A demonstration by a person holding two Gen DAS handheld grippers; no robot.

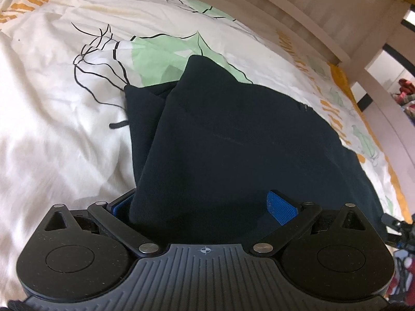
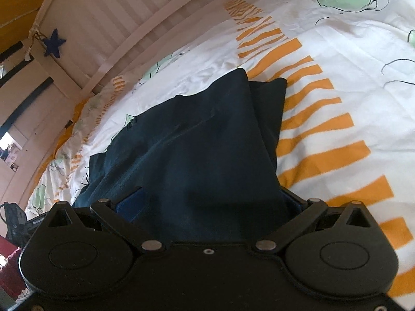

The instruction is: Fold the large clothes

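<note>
Progress: mid-fold | dark garment (image 1: 233,134) doubled over on bed (image 1: 52,129) | left claw (image 1: 205,207), right claw (image 2: 210,204) wide apart, cloth bunched between, grip unclear | final folds remain

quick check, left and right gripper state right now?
Left gripper: jaws wide apart, dark garment bunched between them; clamping cannot be told.
Right gripper: the same, dark garment between spread jaws; cannot be told.

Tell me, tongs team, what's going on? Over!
Left tongs and right tongs: both have the dark garment bunched between the fingers. Garment partly folded, trailing onto the bed. Nothing in the way.
</note>
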